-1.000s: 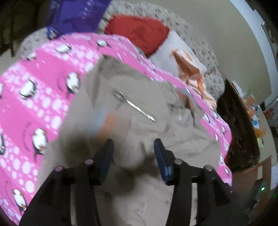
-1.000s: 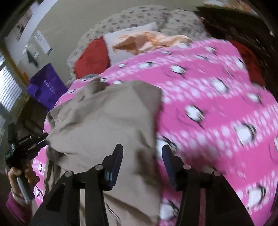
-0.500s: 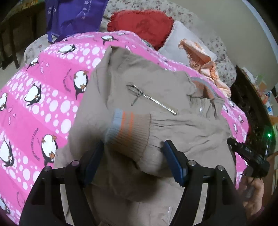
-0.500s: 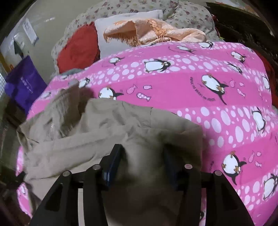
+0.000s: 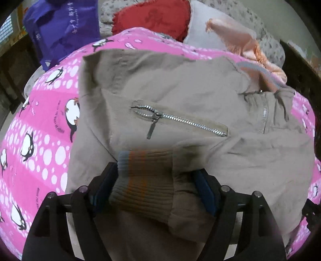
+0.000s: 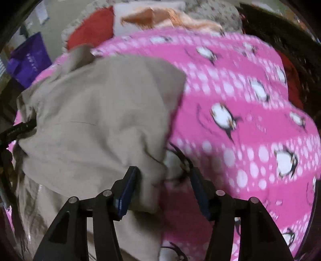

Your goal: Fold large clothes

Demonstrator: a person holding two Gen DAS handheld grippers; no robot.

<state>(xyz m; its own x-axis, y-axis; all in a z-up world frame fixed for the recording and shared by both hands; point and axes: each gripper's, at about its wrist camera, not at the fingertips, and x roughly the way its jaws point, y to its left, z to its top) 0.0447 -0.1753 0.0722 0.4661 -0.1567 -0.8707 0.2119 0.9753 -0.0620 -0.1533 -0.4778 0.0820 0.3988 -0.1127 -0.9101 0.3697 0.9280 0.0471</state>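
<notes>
A beige jacket (image 5: 180,96) with a silver zip pocket (image 5: 180,121) lies spread on a pink penguin blanket (image 5: 40,130). Its sleeve is folded across the body. The ribbed cuff (image 5: 144,176), with blue and orange stripes, lies between the jaws of my left gripper (image 5: 155,170). Those jaws are opening, and a gap shows beside the right finger. In the right wrist view the jacket (image 6: 100,120) has its folded edge against the left finger of my right gripper (image 6: 163,170). These jaws are opening a little, and pink blanket (image 6: 240,120) shows in the gap.
A purple bag (image 5: 60,26), a red cushion (image 5: 152,18), a white pillow (image 5: 202,26) and a peach fringed cloth (image 5: 240,38) lie at the head of the bed. Dark furniture (image 5: 301,66) stands on the right. The black tip of another gripper (image 6: 18,128) pokes in from the left.
My left gripper has come down over the jacket and its jaws have spread, with the cuff now lying between them. My right gripper has sunk to the jacket's folded right edge.
</notes>
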